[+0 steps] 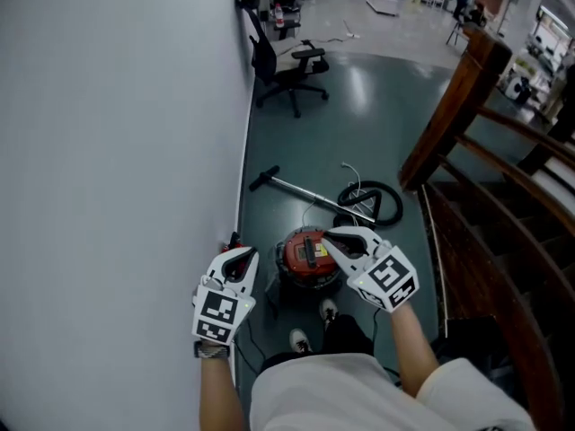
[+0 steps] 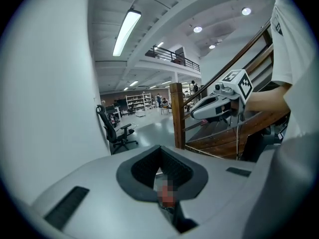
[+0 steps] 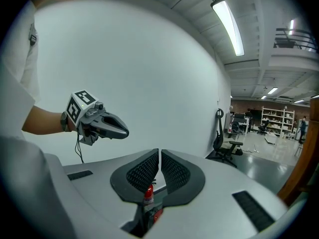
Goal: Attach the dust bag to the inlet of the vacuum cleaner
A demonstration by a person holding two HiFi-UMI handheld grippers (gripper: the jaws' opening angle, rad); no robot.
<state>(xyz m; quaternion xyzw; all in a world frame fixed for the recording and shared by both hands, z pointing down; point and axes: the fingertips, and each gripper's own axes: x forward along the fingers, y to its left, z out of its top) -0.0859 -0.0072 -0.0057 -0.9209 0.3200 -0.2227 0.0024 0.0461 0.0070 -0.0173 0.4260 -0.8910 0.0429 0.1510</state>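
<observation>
The red vacuum cleaner (image 1: 308,259) stands on the grey floor far below me, seen between my two raised grippers in the head view. No dust bag shows in any view. My left gripper (image 1: 241,255) is held up near the white wall, its jaws shut and empty; the left gripper view shows its pads (image 2: 172,171) meeting at the tip. My right gripper (image 1: 332,235) hangs over the vacuum's right side, also shut with nothing in it, its pads (image 3: 174,171) nearly touching. Each gripper sees the other: the right gripper (image 2: 199,112) and the left gripper (image 3: 117,129).
A metal wand (image 1: 310,193) and a coiled black hose (image 1: 375,201) lie on the floor behind the vacuum. A black office chair (image 1: 289,68) stands further back by the wall (image 1: 117,151). A wooden stair rail (image 1: 458,106) runs along the right. A red fire extinguisher (image 3: 148,195) sits low by the wall.
</observation>
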